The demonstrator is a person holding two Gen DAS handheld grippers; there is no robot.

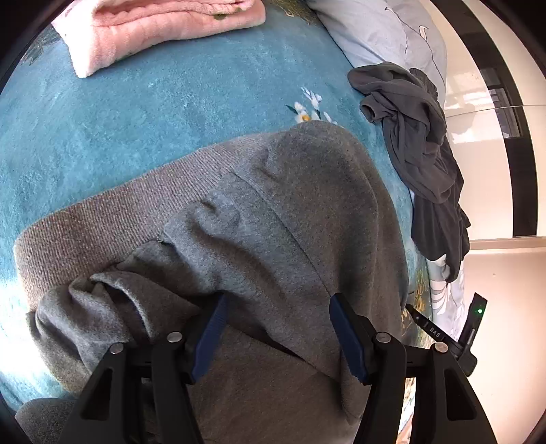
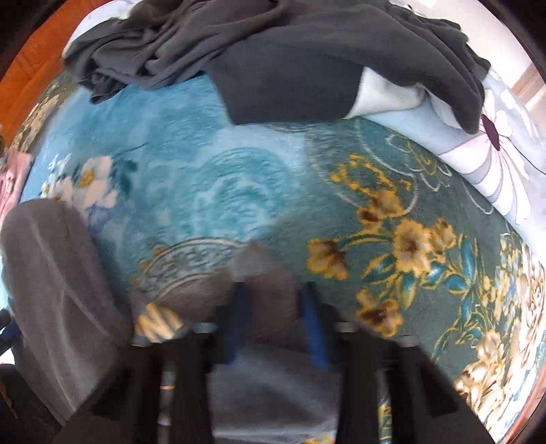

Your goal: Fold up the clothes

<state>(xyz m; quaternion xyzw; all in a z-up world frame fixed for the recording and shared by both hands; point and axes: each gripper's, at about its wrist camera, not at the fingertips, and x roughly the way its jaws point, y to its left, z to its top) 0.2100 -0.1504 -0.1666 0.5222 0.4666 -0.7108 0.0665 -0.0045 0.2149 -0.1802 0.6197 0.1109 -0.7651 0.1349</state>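
Nearest in the left wrist view, the left gripper [image 1: 278,304] sits w/ its blue-padded fingers [image 1: 211,336] spread wide over the grey sweater [image 1: 259,211]; fabric lies between and under the jaws, but nothing shows them pinching it. The sweater is bunched up on the teal floral blanket [image 1: 143,112], a rolled cuff or sleeve end at the lower left, its ribbed hem band stretching left across the blanket. At the right edge a black device with a green light pokes in, prob. part of the other gripper rig, can't tell for sure.

Right wrist view is motion-blurred. The right gripper [image 2: 274,290] has a narrow gap w/ a fold of grey sweater [image 2: 269,290] between the blue fingers [image 2: 315,328]; whether it's truly clamped can't be told thru the blur. More of the sweater heaps at the left of that view.

Further out, a crumpled dark grey garment [image 1: 423,150] lies at the blanket's right edge, partly over a pale floral pillow [image 1: 382,30], well apart from the sweater. It fills the top of the right view too. Farthest, a folded pink fleece item [image 1: 160,27] rests at the far side of the blanket.
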